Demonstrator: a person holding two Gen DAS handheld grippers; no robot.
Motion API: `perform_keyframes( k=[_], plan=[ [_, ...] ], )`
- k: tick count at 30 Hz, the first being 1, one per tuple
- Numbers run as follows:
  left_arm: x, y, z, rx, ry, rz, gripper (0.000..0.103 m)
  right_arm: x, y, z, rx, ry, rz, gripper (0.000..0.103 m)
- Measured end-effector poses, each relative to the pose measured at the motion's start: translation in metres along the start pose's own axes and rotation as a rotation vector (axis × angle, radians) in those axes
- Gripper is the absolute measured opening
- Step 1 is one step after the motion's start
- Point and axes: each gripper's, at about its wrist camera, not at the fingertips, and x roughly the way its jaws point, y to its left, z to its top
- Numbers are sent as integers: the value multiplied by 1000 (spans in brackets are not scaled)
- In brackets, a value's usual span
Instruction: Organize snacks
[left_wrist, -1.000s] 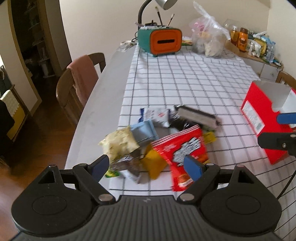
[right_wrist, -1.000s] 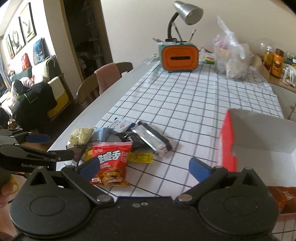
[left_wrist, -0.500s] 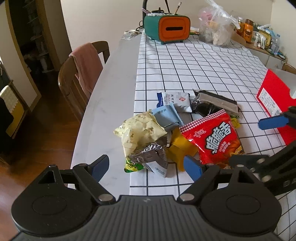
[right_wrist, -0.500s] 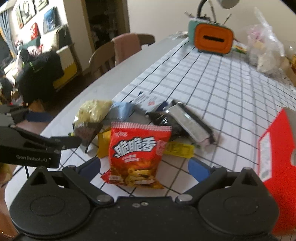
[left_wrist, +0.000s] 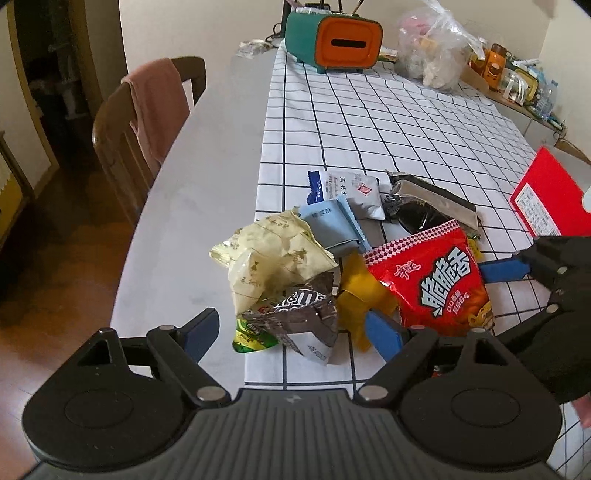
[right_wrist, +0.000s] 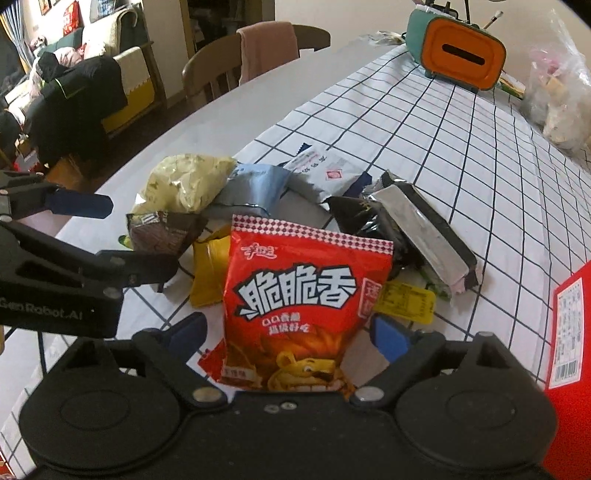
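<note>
1. The snacks sit heaped on the checked cloth (left_wrist: 369, 122), near the table's left edge.
2. The right gripper (right_wrist: 291, 332) is spread wide around the red bag (right_wrist: 303, 295), its fingers apart from it.
3. The left gripper (left_wrist: 291, 332) is open over the dark packet (left_wrist: 299, 314).
4. The red box (left_wrist: 546, 199) stands to the right.
</note>
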Motion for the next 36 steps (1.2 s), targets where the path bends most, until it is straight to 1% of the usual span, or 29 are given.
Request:
perform_keyframes(
  k=[2,3,5,6,8,12,14,20,27,36],
  plan=[
    [3,2,2,-17,13,-9,78,2,0,0,3,7,-7,89],
    [4,3,2,-25,16,-11,77,3,1,0,5,8,-12,87],
    [6,5,3,-40,26,-15,68,5,0,0,12,13,-17,84],
    [7,6,3,-48,33,-16,66,5,-1,0,16,17,-18,82],
    [9,8,3,-59,40,-18,58,6,-1,0,26,19,-15,79],
    [8,9,2,-68,38,-18,55,4,-3,-2,50,14,-14,75],
    [8,9,1,-72,36,-23,52,2,-4,-3,60,9,-8,73],
    [5,10,-1,-78,33,-20,51,-5,-6,-7,103,-4,23,73],
    [-8,6,-2,-76,21,-18,51,-21,-6,-10,121,-31,36,73],
    [-35,-8,2,-61,-4,-14,51,-57,-14,-14,153,-84,54,73]
  ],
)
